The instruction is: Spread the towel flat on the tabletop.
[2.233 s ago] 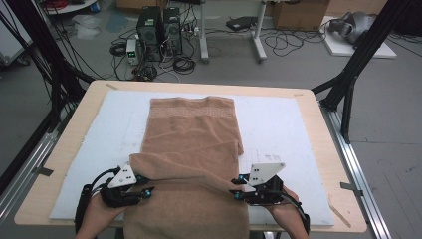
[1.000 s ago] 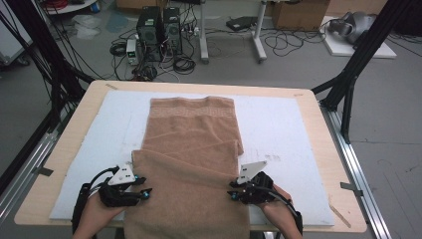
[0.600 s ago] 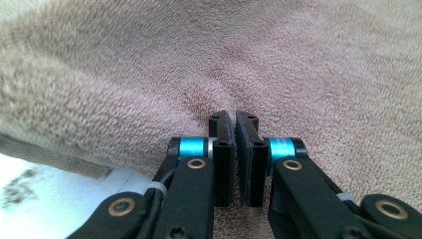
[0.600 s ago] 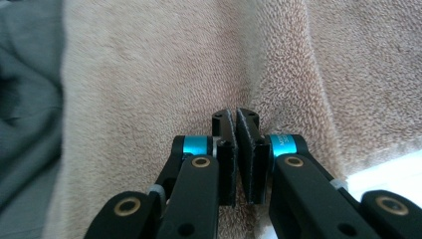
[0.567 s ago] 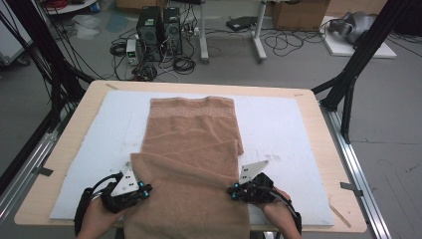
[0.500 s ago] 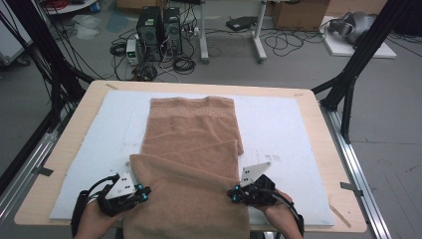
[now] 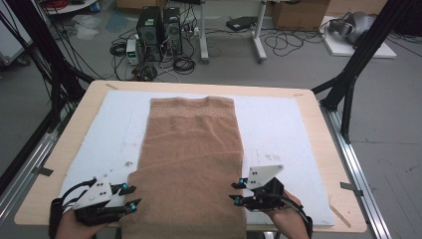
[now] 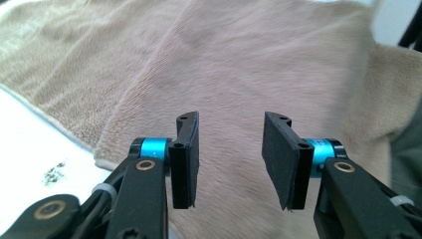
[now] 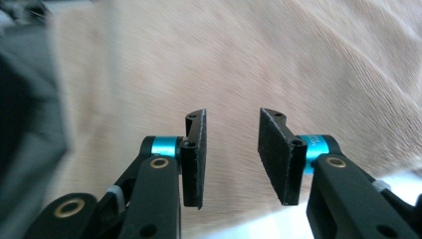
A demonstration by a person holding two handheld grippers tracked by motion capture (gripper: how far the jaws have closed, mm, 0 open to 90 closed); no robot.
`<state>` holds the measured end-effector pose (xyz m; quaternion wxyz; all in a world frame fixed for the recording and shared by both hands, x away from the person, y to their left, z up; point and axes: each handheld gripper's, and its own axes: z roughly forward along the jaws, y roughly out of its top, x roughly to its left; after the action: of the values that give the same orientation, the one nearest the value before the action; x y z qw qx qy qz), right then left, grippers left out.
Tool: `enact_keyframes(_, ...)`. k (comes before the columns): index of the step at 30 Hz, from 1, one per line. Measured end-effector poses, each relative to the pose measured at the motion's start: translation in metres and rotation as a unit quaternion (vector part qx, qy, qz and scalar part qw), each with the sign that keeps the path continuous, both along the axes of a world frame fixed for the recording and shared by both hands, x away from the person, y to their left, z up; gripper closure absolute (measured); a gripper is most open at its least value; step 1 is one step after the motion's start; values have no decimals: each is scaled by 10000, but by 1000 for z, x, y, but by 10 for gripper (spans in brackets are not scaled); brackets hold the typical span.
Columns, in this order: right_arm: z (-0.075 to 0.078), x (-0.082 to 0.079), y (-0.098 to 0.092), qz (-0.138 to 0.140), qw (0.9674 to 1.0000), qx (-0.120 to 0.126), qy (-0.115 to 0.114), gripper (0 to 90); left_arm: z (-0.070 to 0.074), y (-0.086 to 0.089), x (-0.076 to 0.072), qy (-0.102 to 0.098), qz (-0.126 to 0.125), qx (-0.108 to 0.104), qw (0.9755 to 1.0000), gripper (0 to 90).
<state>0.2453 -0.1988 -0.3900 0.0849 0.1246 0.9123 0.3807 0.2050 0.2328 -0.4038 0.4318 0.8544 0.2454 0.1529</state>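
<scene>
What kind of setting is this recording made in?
Most likely a lab or workshop set up for recording: a wooden table with a white mat inside a black frame, computer towers and loose cables on a bare grey floor.

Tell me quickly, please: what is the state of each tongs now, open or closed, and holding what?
Left tongs: open, jaws just opened, nothing held; brown towel beyond them.
Right tongs: open, jaws just opened, nothing held.

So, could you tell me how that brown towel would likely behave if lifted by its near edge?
The brown towel would probably sag and drape: it already lies folded over itself with soft creases. Its plush pile suggests it grips rather than slips. It looks light enough for one gripper, though the far part would likely drag.
</scene>
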Motion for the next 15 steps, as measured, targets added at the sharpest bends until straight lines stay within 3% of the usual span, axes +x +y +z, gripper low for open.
enact_keyframes(3,-21,22,1,-131,9996,-121,207,608,-19,-8,16,186,-31,67,9998,591)
enact_keyframes(6,-35,32,2,-157,9990,-194,367,626,-34,-16,25,353,-63,169,9992,604)
enact_keyframes(8,-44,33,4,-119,9983,-368,434,670,-41,-18,28,416,-83,252,9988,645)
enact_keyframes(10,-48,32,2,-131,9988,-177,433,751,-43,-17,28,423,-61,121,9990,703)
enact_keyframes(11,-48,32,1,-110,9987,-128,476,806,-43,-17,27,411,-86,83,9991,785)
enact_keyframes(13,-48,29,1,-24,9989,-130,448,845,-44,-19,24,334,-90,112,9993,851)
enact_keyframes(15,-48,30,0,51,9981,-74,614,858,-43,-18,25,503,-166,44,9986,864)
